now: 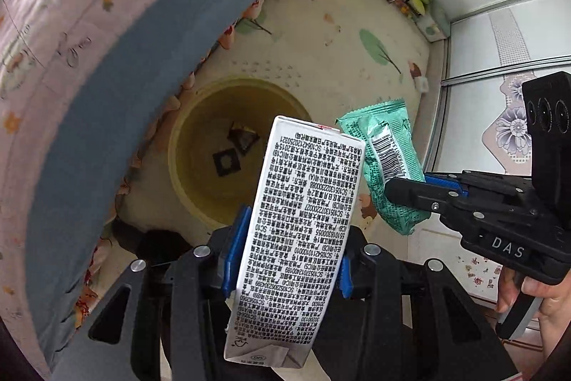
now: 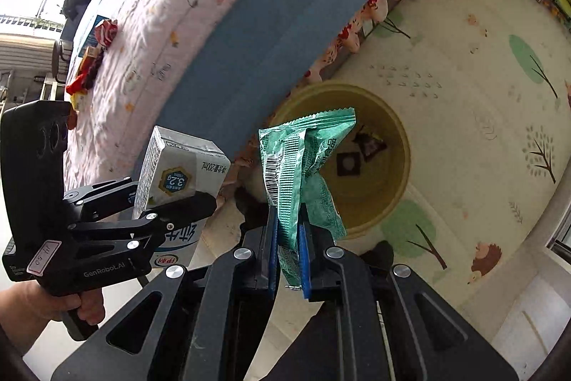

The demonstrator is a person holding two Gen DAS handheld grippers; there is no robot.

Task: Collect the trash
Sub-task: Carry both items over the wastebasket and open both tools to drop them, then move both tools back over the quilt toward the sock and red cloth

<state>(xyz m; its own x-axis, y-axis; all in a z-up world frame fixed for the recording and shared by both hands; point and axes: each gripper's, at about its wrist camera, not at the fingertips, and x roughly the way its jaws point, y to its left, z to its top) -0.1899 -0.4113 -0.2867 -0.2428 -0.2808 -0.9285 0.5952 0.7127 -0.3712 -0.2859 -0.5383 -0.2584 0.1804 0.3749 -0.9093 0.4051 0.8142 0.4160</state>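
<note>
Left wrist view: left gripper is clamped across the narrow faces of the carton, blue pads biting about mid-body, carton standing up along the fingers toward 12 o'clock. It reads as a small milk box: stiff card walls, light, probably empty but can't confirm from here; grip mid-body on the flat sides is right, squeeze harder and it will crush. Bin sits on the floor mat at 11 o'clock beyond the carton top, a couple of dark scraps already at the bottom. Right gripper comes in from 3 o'clock, pinching the wrapper. Right wrist view: right gripper has its jaws nearly together on the lower part of the wrapper, which flops up toward 12 o'clock over the bin rim. Thin crinkly film, near weightless, slick; a pinch on the crimped seam holds best. Left gripper with the carton is at 9 o'clock, beside the bed edge and short of the bin. Both items look ready to drop once centred over the opening.
</note>
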